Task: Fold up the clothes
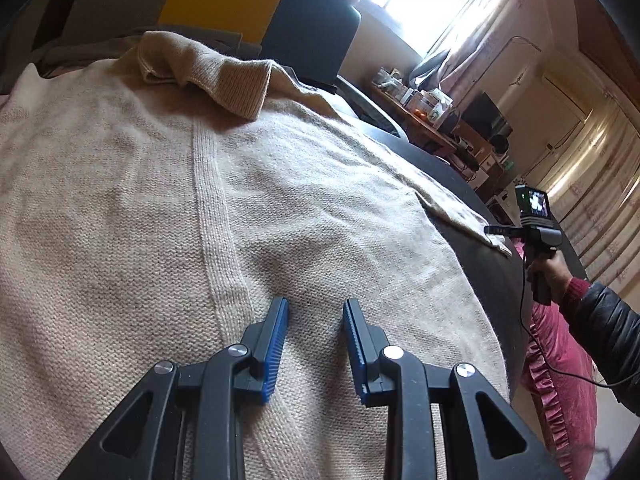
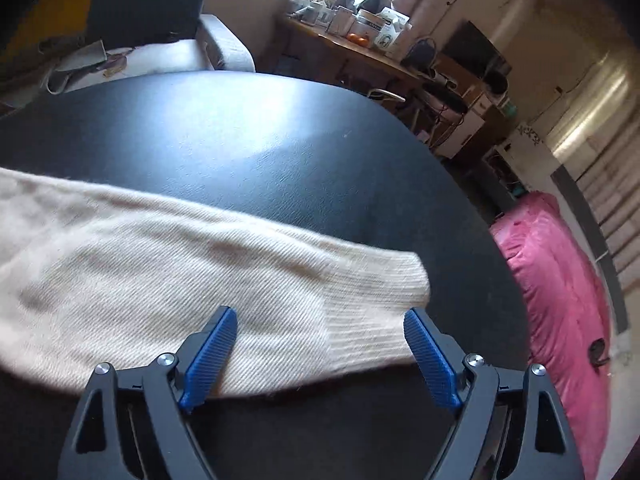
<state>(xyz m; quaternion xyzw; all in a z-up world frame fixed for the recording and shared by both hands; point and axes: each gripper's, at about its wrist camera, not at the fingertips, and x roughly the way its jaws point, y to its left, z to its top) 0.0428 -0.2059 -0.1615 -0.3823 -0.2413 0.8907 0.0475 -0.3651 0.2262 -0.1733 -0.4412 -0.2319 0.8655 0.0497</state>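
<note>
Here a beige knitted sweater (image 1: 168, 216) lies spread flat on a dark, matte, finely grained table (image 2: 248, 136), a raised ribbed seam running down its body. The left gripper (image 1: 316, 308) hovers over the knit, its 2 blue ridged pads narrowly apart, nothing pinched. The right gripper (image 2: 320, 316) stands wide open above the sleeve's ribbed cuff (image 2: 380, 300).
</note>
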